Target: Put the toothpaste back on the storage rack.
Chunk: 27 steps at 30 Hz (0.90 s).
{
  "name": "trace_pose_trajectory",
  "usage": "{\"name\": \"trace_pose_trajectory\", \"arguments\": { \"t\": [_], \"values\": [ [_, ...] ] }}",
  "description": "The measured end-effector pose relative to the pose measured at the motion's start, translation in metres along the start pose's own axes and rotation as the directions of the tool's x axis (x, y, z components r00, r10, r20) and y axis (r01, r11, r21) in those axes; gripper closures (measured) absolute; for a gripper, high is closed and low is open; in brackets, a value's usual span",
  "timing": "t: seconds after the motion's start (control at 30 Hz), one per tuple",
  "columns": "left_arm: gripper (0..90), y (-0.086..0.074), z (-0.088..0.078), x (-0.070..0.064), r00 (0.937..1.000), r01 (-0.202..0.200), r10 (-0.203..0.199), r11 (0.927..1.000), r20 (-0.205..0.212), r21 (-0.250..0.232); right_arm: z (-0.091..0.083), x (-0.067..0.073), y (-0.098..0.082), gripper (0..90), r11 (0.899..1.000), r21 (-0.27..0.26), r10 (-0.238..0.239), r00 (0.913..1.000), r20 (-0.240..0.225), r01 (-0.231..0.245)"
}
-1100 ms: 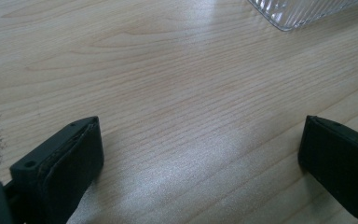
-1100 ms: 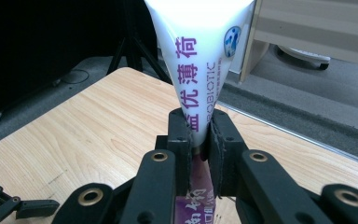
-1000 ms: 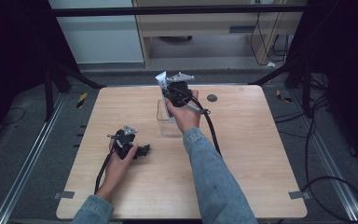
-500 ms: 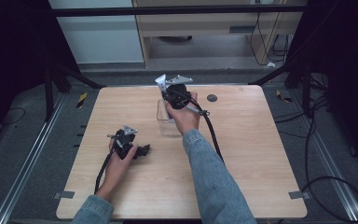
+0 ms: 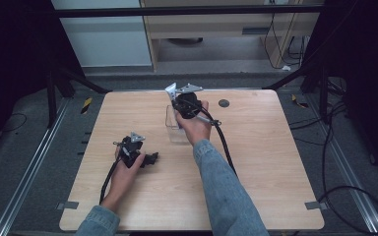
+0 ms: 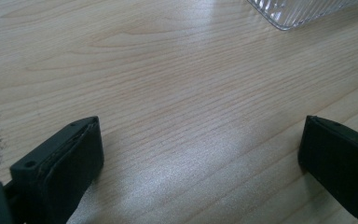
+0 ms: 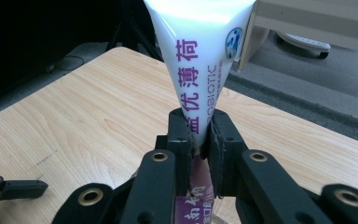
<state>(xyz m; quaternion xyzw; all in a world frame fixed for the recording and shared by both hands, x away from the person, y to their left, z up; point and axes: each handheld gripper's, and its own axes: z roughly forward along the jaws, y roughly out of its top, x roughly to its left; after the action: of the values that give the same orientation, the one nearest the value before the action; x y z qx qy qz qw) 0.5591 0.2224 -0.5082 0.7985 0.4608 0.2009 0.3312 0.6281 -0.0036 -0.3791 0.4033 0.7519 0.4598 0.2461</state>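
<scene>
My right gripper (image 7: 199,135) is shut on a white tube (image 7: 200,46) with purple print, pinching it partway along, and its flat wide end fans out above the jaws. From above, that gripper (image 5: 181,98) hovers at the table's far middle, directly over a clear plastic container (image 5: 176,129), with the tube's end (image 5: 171,90) poking out towards the far edge. The left gripper (image 5: 152,158) rests low on the left of the wooden table (image 5: 275,162), pointing right. Its jaws stand wide open (image 6: 200,154) over bare wood, and a ribbed corner of the clear container (image 6: 303,11) lies ahead.
A small dark round disc (image 5: 223,103) sits on the table to the right of the right hand. The right gripper's black cable (image 5: 225,145) trails back along the sleeve. Grey tape marks (image 5: 67,205) sit at the near corners. Dark floor and stands surround the table.
</scene>
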Motion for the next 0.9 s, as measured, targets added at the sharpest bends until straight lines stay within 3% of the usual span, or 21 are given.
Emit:
{"name": "trace_pose_trajectory", "arguments": {
  "t": [0.9],
  "values": [
    [0.0, 0.0, 0.0, 0.0, 1.0, -0.003, 0.003, 1.0, 0.0, 0.003, 0.007, 0.001, -0.011, 80.5, 0.999, 0.044, -0.006, 1.0, 0.002, 0.006]
  ]
}}
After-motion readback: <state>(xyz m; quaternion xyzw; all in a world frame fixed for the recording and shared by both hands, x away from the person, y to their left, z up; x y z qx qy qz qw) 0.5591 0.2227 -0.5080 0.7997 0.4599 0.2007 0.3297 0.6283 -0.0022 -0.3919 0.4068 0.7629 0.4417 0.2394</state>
